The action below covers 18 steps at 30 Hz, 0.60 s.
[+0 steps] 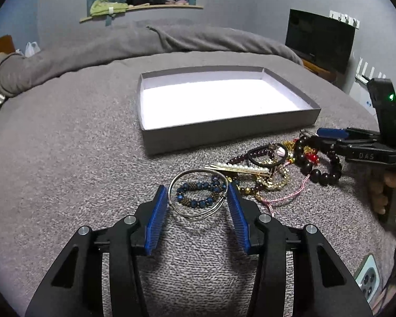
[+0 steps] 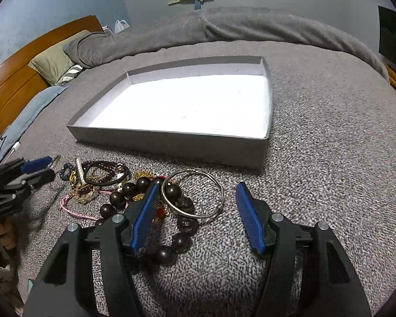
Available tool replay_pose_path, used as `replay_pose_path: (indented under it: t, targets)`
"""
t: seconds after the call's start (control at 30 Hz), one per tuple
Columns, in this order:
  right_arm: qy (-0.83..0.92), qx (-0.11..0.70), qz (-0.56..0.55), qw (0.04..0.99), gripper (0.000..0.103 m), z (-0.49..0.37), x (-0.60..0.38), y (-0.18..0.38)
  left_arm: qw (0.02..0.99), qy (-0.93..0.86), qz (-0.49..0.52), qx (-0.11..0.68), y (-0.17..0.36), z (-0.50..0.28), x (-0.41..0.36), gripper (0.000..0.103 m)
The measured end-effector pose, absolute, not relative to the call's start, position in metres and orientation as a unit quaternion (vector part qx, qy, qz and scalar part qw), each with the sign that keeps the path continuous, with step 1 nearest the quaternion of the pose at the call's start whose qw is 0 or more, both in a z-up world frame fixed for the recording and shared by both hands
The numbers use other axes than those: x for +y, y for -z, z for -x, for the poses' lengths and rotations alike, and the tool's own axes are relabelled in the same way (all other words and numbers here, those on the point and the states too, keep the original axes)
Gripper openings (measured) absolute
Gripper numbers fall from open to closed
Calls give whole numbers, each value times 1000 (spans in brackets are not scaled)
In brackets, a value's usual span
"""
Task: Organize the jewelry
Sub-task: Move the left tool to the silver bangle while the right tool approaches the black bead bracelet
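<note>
My left gripper point(image 1: 196, 189) is shut on a thin silver bangle point(image 1: 198, 215), both blue pads touching its sides. A blue bead bracelet point(image 1: 198, 203) lies on the blanket behind the ring. To the right sits a tangled jewelry pile point(image 1: 266, 169) with a pearl hairpin point(image 1: 240, 168) and a dark wooden bead bracelet point(image 1: 319, 169). My right gripper point(image 2: 197, 185) stands open around a second silver bangle point(image 2: 219, 185) that lies on the blanket. Its left finger rests over the wooden bead bracelet point(image 2: 171, 237). The shallow grey box point(image 2: 171, 145) with a white floor lies behind.
All of this lies on a grey blanket over a bed. A rolled grey duvet point(image 1: 171, 39) runs behind the box point(image 1: 224, 132). A phone point(image 1: 367, 282) lies at the near right, pillows point(image 2: 52, 58) at the far left. A hand point(image 1: 388, 185) holds the right gripper point(image 1: 320, 138).
</note>
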State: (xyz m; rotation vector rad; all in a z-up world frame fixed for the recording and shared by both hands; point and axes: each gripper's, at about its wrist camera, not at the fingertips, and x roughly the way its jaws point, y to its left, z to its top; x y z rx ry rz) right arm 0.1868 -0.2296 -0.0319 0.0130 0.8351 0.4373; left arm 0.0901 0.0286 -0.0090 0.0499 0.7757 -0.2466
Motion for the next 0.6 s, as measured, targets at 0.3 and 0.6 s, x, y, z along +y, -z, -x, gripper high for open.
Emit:
replay_pose_path:
  t: [0.3, 0.6]
  targets:
    - [-206, 380, -14, 901, 61, -157, -245, 22, 925, 109, -8, 365, 1, -91, 38, 48]
    - [-231, 395, -9, 889, 61, -146, -238, 29, 925, 115, -11, 362, 2, -90, 34, 48]
